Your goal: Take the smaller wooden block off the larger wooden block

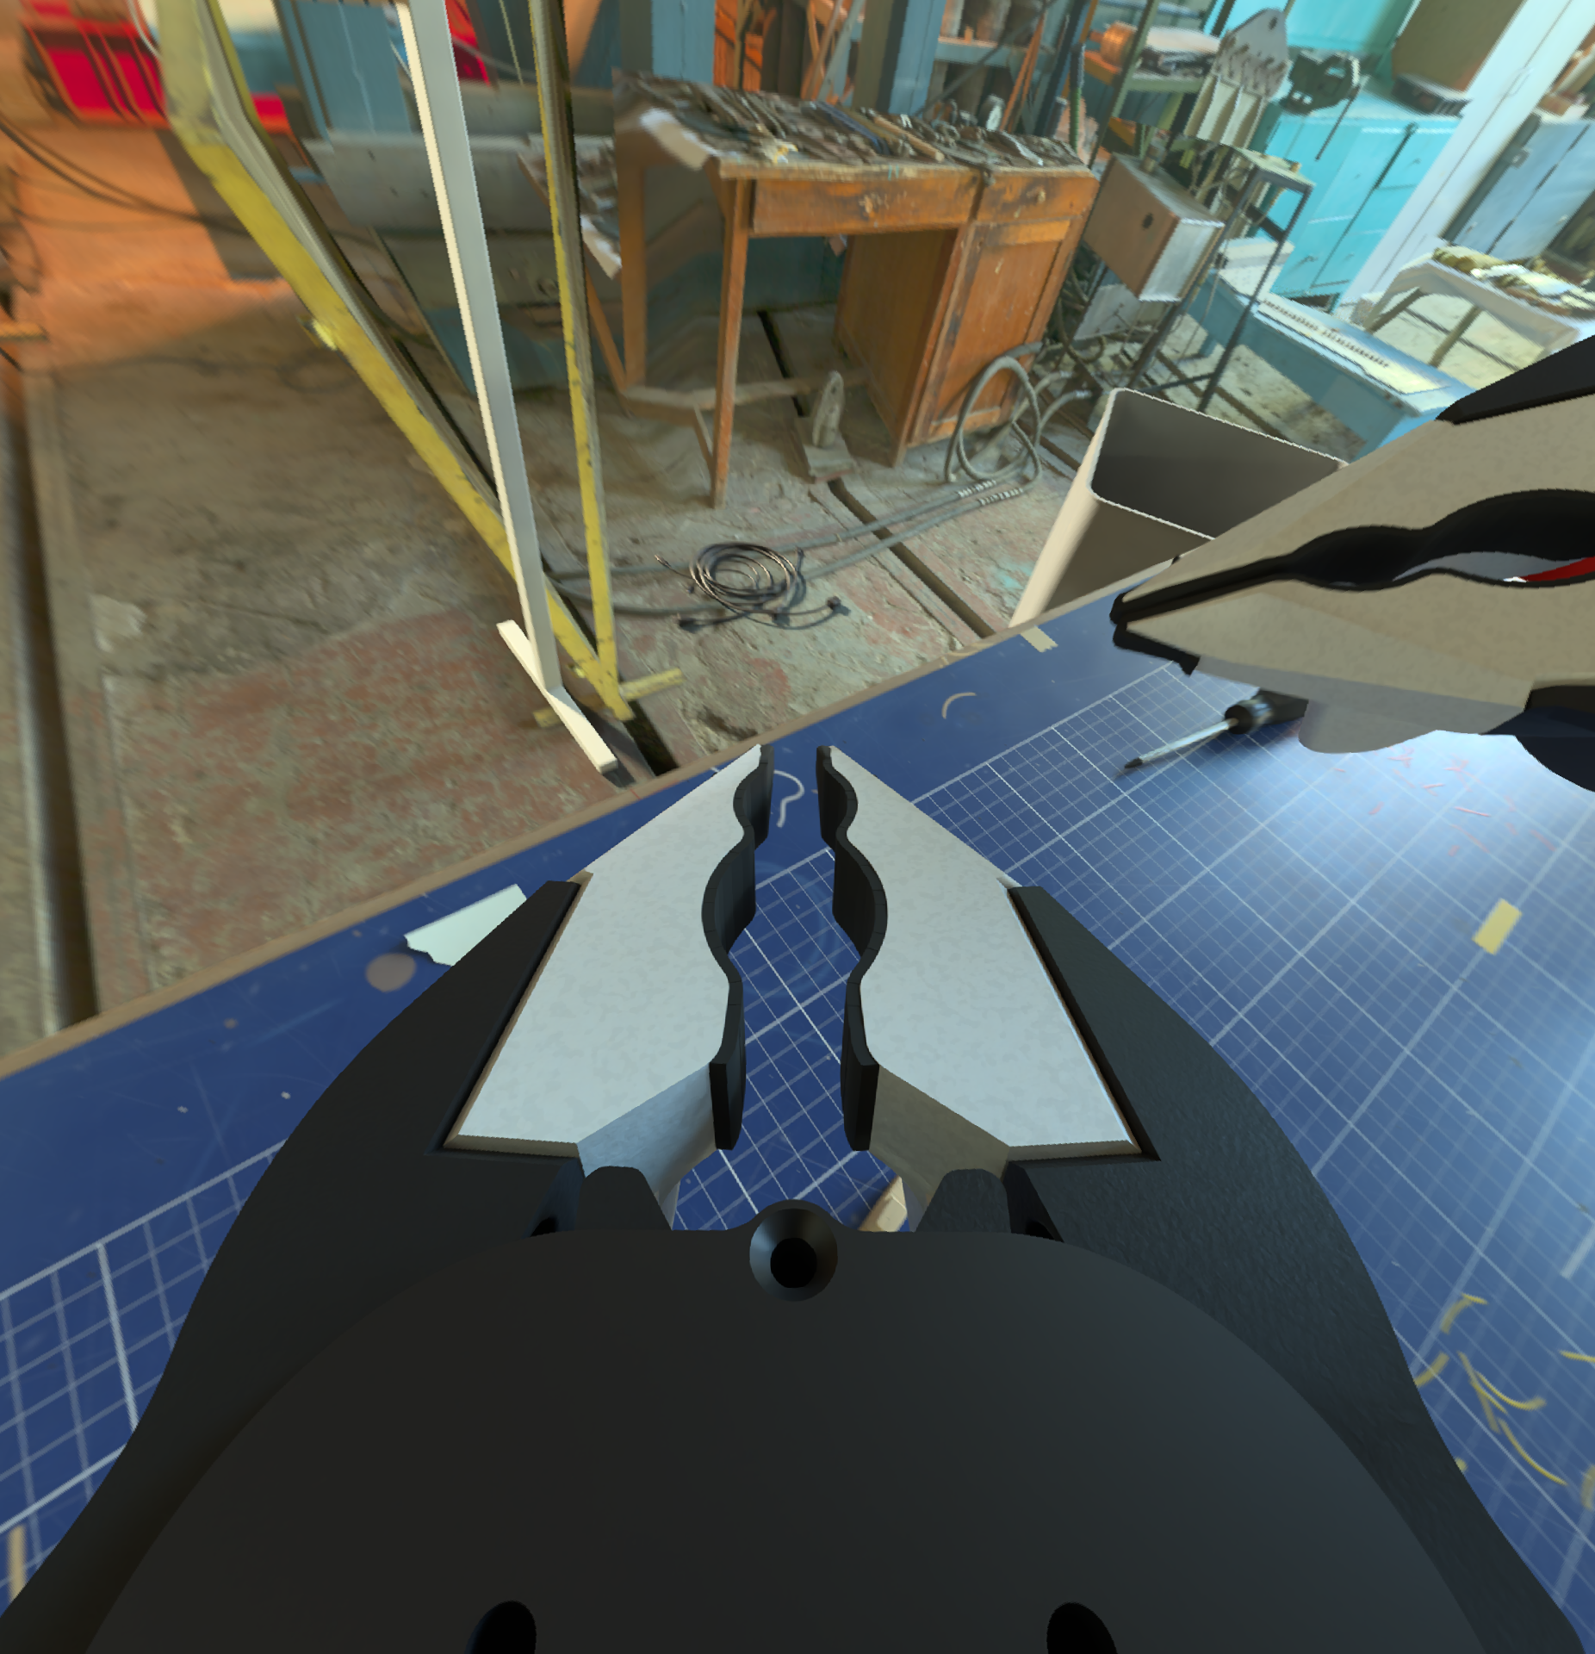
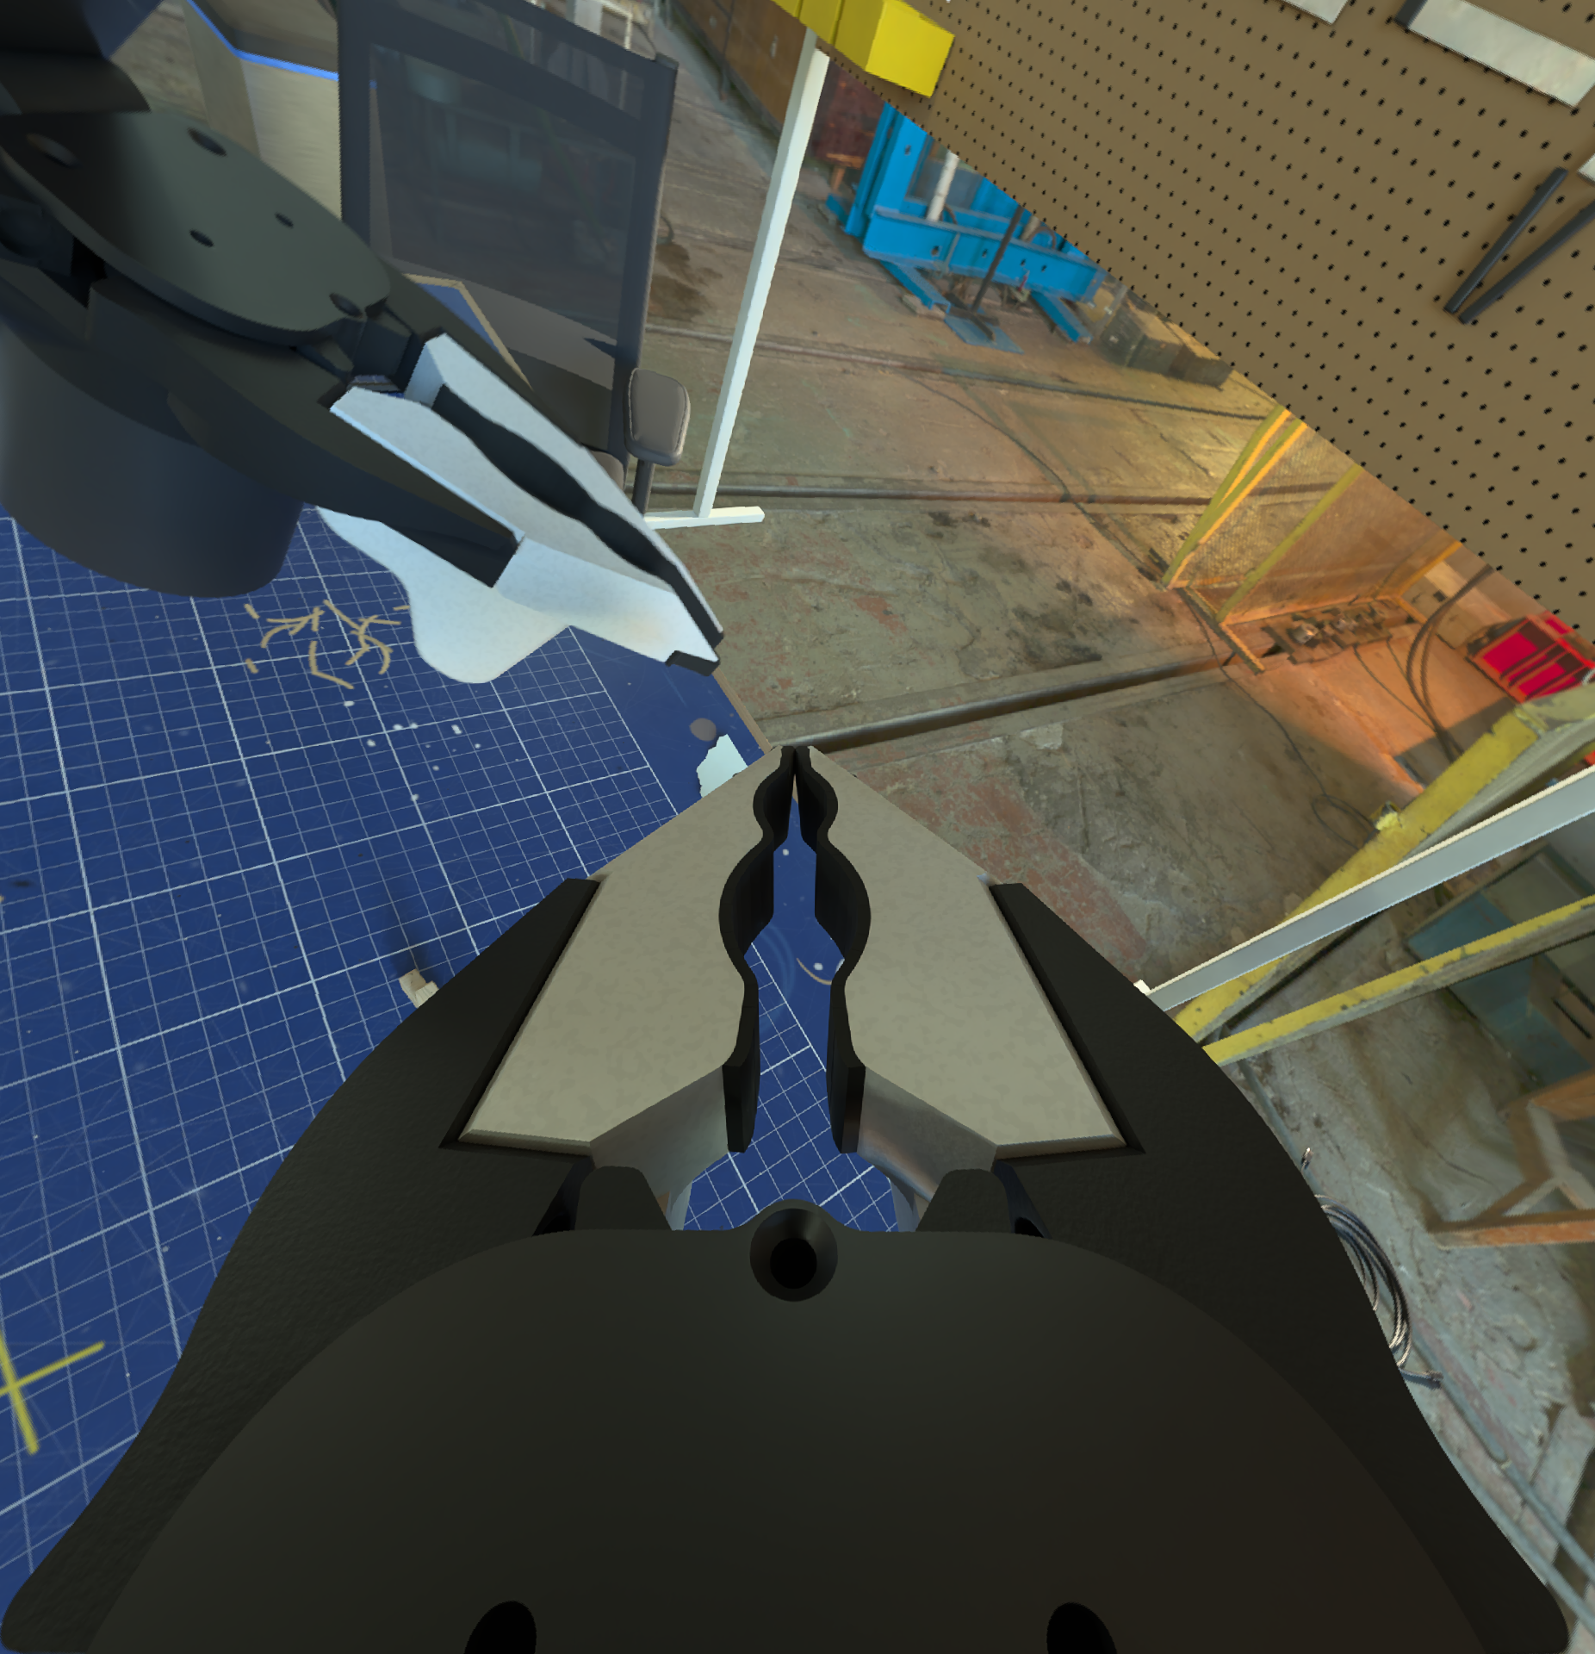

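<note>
Left gripper (image 1: 794, 761) hangs over the blue gridded cutting mat (image 1: 1223, 984), near the mat's far edge; its jaws stand a little apart with nothing between them, mat grid showing through the gap. Right gripper (image 2: 794, 756) sits above the mat corner, fingertips nearly touching at the very tip, wider gaps lower down between the wavy pads; jaws closed, holding nothing. In the left wrist view the right gripper enters from the right edge, tips pointing left, above a screwdriver (image 1: 1205, 734) lying on the mat. A tan open-topped bin (image 1: 1161, 501) stands beyond the mat edge. In the right wrist view the left gripper appears upper left, in front of a dark cylinder (image 2: 132, 483) standing on the mat. Yellow shavings (image 2: 329, 640) are scattered nearby. A pegboard (image 2: 1268, 224) fills the upper right. Neither wooden block can be clearly identified in these 2 views; only small pale wood-like slivers (image 2: 415, 984) peek out beside the gripper bodies.
</note>
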Controlling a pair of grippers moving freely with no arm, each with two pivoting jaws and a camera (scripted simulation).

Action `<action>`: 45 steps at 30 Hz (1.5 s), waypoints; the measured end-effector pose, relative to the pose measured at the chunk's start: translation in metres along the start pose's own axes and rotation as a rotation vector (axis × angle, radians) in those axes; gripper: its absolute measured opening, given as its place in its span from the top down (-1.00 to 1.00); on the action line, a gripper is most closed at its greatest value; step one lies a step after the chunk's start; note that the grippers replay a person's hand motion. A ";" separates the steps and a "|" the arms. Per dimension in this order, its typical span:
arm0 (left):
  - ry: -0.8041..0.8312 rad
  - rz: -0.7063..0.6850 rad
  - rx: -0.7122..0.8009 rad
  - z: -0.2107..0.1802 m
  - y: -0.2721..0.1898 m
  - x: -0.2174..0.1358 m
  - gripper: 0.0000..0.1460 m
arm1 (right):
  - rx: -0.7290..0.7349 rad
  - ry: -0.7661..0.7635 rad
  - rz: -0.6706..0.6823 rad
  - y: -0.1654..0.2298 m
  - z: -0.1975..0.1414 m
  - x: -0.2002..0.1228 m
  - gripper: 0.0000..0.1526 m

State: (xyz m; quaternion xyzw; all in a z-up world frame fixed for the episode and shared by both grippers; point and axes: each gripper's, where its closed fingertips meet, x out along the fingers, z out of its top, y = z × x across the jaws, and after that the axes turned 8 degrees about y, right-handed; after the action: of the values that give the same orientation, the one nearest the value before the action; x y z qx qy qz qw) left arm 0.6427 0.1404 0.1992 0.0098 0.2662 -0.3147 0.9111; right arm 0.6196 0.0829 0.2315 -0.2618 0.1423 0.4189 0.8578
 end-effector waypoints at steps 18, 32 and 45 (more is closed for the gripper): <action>0.008 -0.105 -0.037 -0.019 -0.019 -0.064 0.75 | -0.197 0.205 -0.196 -0.001 0.005 0.000 0.58; -0.034 -0.142 0.162 -0.043 -0.048 -0.214 0.51 | -0.187 0.292 0.155 0.081 -0.010 -0.104 0.65; 0.198 -0.209 0.249 -0.133 -0.081 -0.216 0.55 | -0.187 0.483 0.381 0.162 -0.130 -0.004 0.66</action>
State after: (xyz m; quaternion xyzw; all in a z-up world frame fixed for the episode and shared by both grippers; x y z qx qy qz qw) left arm 0.3894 0.2230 0.2029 0.1256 0.3131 -0.4354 0.8346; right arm 0.4848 0.0892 0.0727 -0.3999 0.3492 0.5088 0.6777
